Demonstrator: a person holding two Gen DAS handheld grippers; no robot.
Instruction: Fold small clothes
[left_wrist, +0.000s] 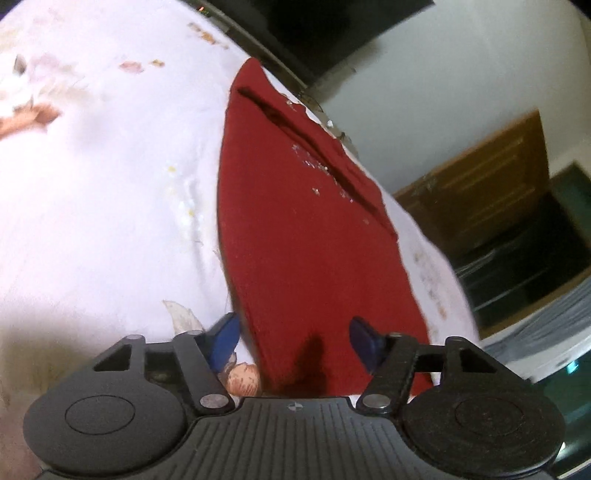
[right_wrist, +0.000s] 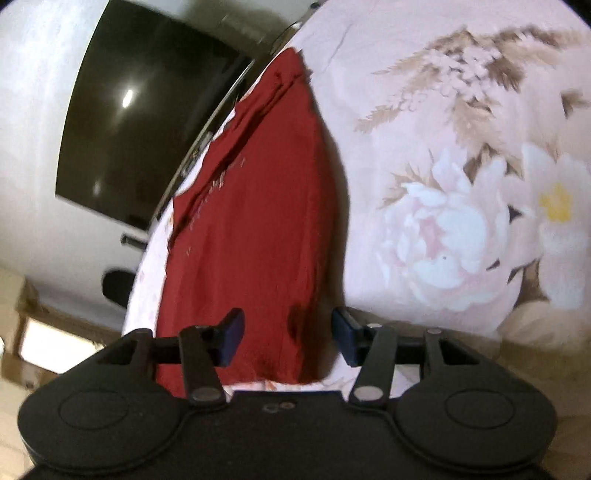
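A floral bedsheet covers the bed, and a red garment lies flat on it near the bed's edge. Beyond that edge, a dark screen hangs on the wall. The left tool and right tool both hover over the garment's near end, jaws spread, pinching nothing.

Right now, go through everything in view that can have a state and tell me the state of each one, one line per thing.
red garment: folded into a long narrow strip, lying flat on the sheet, not gripped.
left gripper: open, pads either side of the garment's near end, not pressing it.
right gripper: open, above the garment's near end, nothing clamped.
floral bedsheet: spread out, lightly wrinkled.
dark screen: off, reflecting a light.
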